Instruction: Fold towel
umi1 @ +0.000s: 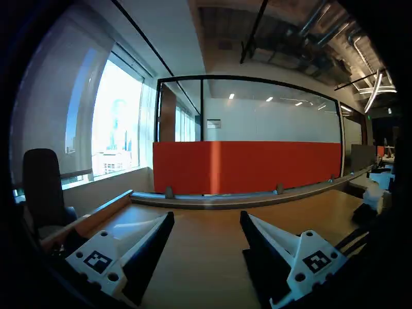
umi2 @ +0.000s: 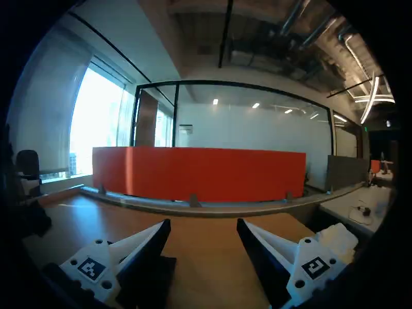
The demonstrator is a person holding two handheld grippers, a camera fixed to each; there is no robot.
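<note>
**Left gripper view**

- Hazard: the left gripper [umi1: 206, 213] points level across the light-brown wooden desk top [umi1: 206, 268] toward the orange rectangular partition panel [umi1: 247, 167]. There is no cloth between its fingers. Lowering and closing from this position would probably catch nothing or scrape the wood.
- Pose: the gripper is held low over the desk and roughly horizontal. Its fingers are spread wide apart and hold nothing.
- Surroundings: a black high-backed chair [umi1: 44, 185] stands at the left edge of the frame, beside the bright window. A pale object [umi1: 373, 193] at the right edge is too small to identify.

**Right gripper view**

- Hazard: the towel cannot be identified with certainty.
  - A pale crumpled object [umi2: 337, 237] lies at lower right, just beside the right-hand finger.
  - A dark flat patch [umi2: 162, 270] lies under the left-hand finger at the bottom of the frame.
  - Selecting the wrong item, or pinching a bunched middle instead of a corner, would likely spoil the fold.
- Pose: the right gripper [umi2: 203, 221] is low and near level, aimed at the same orange panel. Its fingers stand fully apart and empty.
</note>
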